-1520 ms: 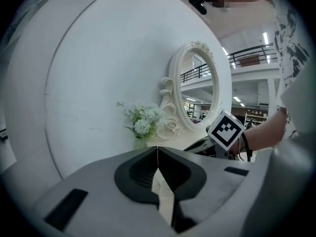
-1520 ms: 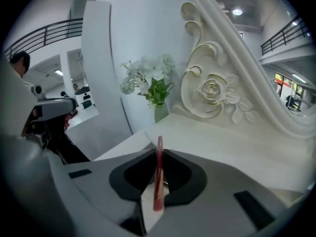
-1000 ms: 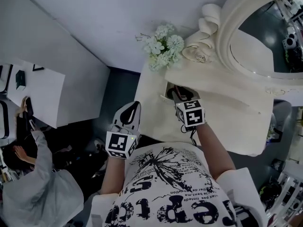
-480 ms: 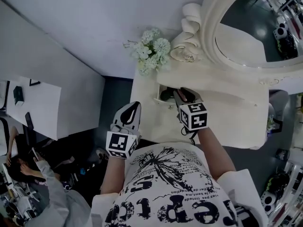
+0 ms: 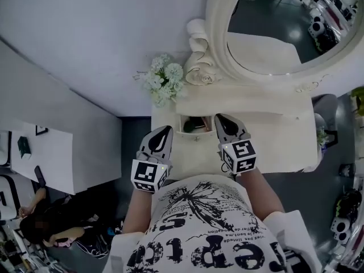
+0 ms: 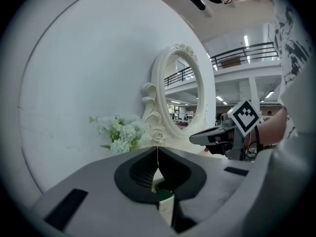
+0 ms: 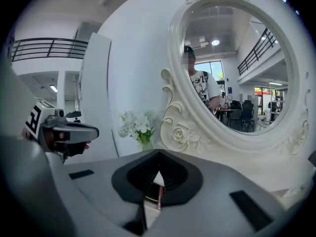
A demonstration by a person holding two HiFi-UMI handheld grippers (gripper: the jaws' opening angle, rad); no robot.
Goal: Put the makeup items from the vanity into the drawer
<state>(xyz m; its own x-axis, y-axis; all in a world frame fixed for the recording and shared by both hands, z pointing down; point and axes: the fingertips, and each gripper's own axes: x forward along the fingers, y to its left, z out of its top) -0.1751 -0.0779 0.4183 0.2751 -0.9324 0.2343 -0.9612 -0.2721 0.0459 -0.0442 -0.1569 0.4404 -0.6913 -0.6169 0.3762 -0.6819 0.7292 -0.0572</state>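
Note:
The white vanity (image 5: 273, 135) stands below me with its small drawer (image 5: 183, 124) pulled open; dark items (image 5: 197, 124) lie inside, too small to name. My right gripper (image 5: 223, 120) hovers just right of the drawer, shut with nothing between its fingers. My left gripper (image 5: 164, 131) is held near the vanity's front left edge, also shut and empty. In the left gripper view the jaws (image 6: 158, 157) meet in a thin seam over a dark green round item (image 6: 164, 196). Under the closed right gripper (image 7: 159, 161) a thin pink stick (image 7: 159, 197) shows.
An oval mirror in a carved white frame (image 5: 213, 33) and a bunch of white flowers (image 5: 162, 84) stand at the vanity's back. A white desk (image 5: 51, 158) is to the left, and a person (image 5: 51, 232) crouches on the dark floor at lower left.
My right gripper has drawn back out of the drawer and to its right, and its jaws have closed. My head has shifted so the vanity sits more central. The left gripper has barely moved.

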